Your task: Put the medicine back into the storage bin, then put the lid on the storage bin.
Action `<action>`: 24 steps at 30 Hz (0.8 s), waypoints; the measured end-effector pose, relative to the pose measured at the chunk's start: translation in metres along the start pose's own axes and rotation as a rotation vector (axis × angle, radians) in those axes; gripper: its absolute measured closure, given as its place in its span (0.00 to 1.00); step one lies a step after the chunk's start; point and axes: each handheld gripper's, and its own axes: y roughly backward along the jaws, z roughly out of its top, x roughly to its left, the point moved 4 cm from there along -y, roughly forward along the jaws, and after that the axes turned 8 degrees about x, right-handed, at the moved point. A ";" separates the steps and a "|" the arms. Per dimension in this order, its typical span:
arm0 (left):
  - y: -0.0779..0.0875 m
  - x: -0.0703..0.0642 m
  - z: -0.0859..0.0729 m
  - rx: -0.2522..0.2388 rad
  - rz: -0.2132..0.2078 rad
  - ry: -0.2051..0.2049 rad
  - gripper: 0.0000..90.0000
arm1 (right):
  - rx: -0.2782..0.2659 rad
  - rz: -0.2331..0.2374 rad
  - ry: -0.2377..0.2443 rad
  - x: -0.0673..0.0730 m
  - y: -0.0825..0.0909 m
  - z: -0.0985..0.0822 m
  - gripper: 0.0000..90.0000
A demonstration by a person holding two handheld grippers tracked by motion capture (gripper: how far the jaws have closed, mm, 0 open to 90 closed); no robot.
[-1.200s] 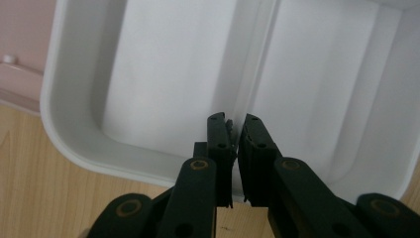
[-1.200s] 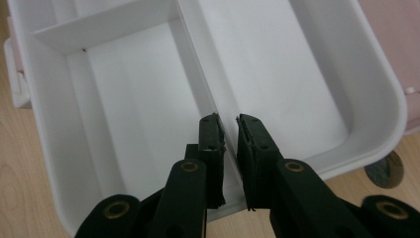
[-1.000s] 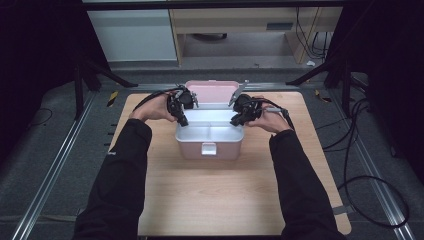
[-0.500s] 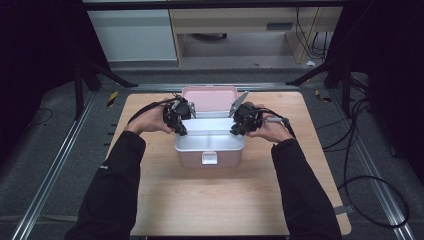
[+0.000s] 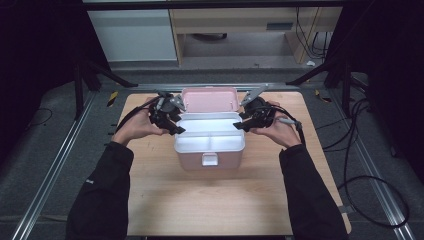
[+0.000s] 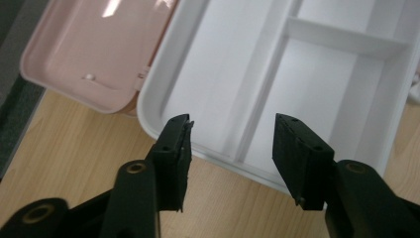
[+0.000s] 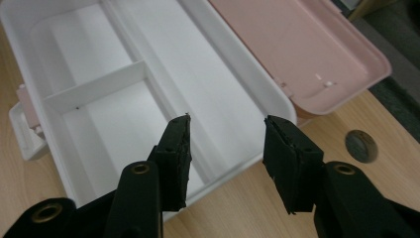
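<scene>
Box (image 5: pixel 210 160): pink plastic, smooth; lid (image 6: pixel 94 54) showing a soft gloss. Tray (image 7: pixel 104 104): white plastic, smooth, looking matt. Worktop (image 5: pixel 210 205): pale wood grain, appearing matt. Tongs (image 6: pixel 233 148): black, matt, pads (image 7: pixel 292 158) looking rough. Sleeves (image 5: pixel 100 200): dark cloth.

You have nothing to read here: no words, brand names, numbers or signs can be made out on anything in the high view or in either gripper view. The pink box (image 5: pixel 210 157), its open lid (image 5: pixel 209 100) and the white tray (image 5: pixel 210 134) sitting in it carry plain surfaces with no label or print. The wooden table (image 5: pixel 210 200) under them is likewise unmarked.
</scene>
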 end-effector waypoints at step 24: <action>-0.009 0.055 -0.009 -0.292 0.149 0.474 0.49 | -0.180 -0.210 -0.289 -0.059 0.013 -0.011 0.26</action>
